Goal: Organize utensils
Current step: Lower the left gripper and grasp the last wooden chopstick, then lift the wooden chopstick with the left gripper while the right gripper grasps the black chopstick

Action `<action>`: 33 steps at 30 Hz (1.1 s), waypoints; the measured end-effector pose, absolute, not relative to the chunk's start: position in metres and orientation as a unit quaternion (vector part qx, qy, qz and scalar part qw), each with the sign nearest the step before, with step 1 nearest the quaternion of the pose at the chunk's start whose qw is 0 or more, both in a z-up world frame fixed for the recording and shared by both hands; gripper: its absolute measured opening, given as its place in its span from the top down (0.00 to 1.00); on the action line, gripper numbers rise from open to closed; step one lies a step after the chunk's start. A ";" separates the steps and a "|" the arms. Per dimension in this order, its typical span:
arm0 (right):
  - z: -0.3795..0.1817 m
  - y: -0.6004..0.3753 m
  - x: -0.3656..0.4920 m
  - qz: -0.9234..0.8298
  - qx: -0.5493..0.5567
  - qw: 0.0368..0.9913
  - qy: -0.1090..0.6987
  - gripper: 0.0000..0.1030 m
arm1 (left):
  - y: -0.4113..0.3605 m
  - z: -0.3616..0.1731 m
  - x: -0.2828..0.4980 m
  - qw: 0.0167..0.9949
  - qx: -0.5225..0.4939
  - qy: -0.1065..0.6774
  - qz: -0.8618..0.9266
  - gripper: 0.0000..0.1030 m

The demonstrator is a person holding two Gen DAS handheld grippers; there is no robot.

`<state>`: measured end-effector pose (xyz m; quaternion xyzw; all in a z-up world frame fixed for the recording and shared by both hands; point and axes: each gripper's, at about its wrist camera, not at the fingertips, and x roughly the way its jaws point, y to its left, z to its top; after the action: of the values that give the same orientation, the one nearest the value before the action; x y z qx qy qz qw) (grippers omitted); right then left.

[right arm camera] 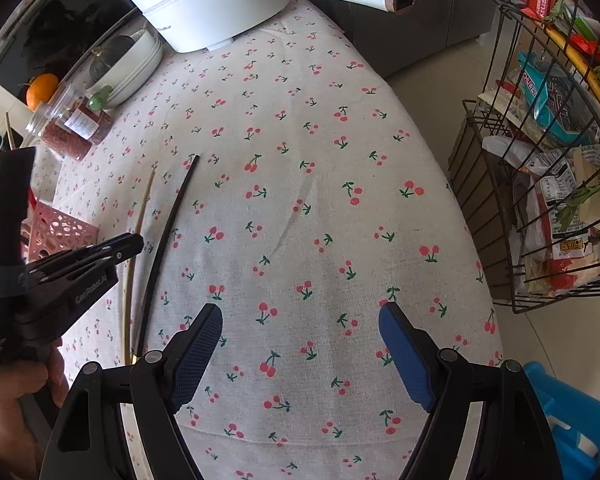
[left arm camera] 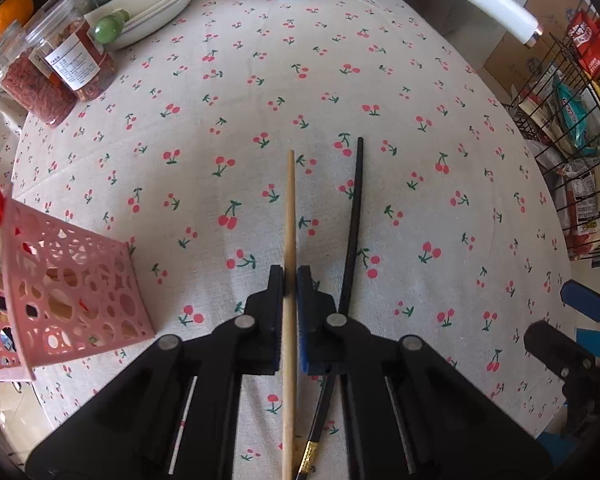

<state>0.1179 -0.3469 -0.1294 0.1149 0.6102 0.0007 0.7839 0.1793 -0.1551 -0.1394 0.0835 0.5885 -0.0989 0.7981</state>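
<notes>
Chopstick (left arm camera: 289, 216) of pale wood — light, stiff, smooth — clamped in my left tongs (left arm camera: 290, 280) near its middle, tip toward twelve o'clock. Right tongs (right arm camera: 300, 320) hang apart, empty — black chopstick (left arm camera: 354, 216) waits at one o'clock.

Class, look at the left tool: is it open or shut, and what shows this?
Shut. The left tool's fingers press both sides of the wooden chopstick; the black chopstick lies outside them.

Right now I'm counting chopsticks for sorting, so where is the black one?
In the left wrist view the black chopstick lies on the cherry tablecloth, just right of the wooden chopstick pinched in the left gripper.
</notes>
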 end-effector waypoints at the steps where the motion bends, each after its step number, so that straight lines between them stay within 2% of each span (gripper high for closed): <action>1: -0.130 -0.345 0.118 -0.001 0.113 0.784 0.611 0.21 | -0.151 -0.133 0.173 0.802 0.086 0.582 -0.107 0.93; 14: -0.137 -0.290 0.131 0.004 0.095 0.782 0.616 0.21 | -0.062 -0.043 0.072 0.870 0.042 0.455 -0.188 0.93; 21: -0.148 -0.252 0.150 0.002 0.089 0.790 0.607 0.21 | -0.018 -0.027 0.063 0.884 -0.006 0.428 -0.187 0.93; 28: -0.160 -0.225 0.173 -0.033 0.038 0.802 0.596 0.22 | 0.012 -0.031 0.065 0.878 -0.047 0.436 -0.190 0.93; 29: -0.162 -0.222 0.175 -0.034 0.028 0.802 0.596 0.26 | 0.015 -0.030 0.063 0.878 -0.050 0.436 -0.189 0.93; 30: -0.165 -0.218 0.178 -0.035 0.020 0.801 0.597 0.35 | 0.017 -0.029 0.062 0.879 -0.051 0.435 -0.188 0.93; 32: -0.166 -0.210 0.181 -0.043 -0.001 0.804 0.593 0.41 | 0.021 -0.027 0.061 0.882 -0.052 0.431 -0.184 0.93; 33: -0.165 -0.207 0.182 -0.036 -0.001 0.807 0.589 0.51 | 0.024 -0.027 0.061 0.882 -0.055 0.430 -0.183 0.93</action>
<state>0.1823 -0.2069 -0.1654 -0.0009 0.5895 -0.0358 0.8070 0.0607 0.0237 -0.0267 -0.0546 0.4301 -0.1832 0.8823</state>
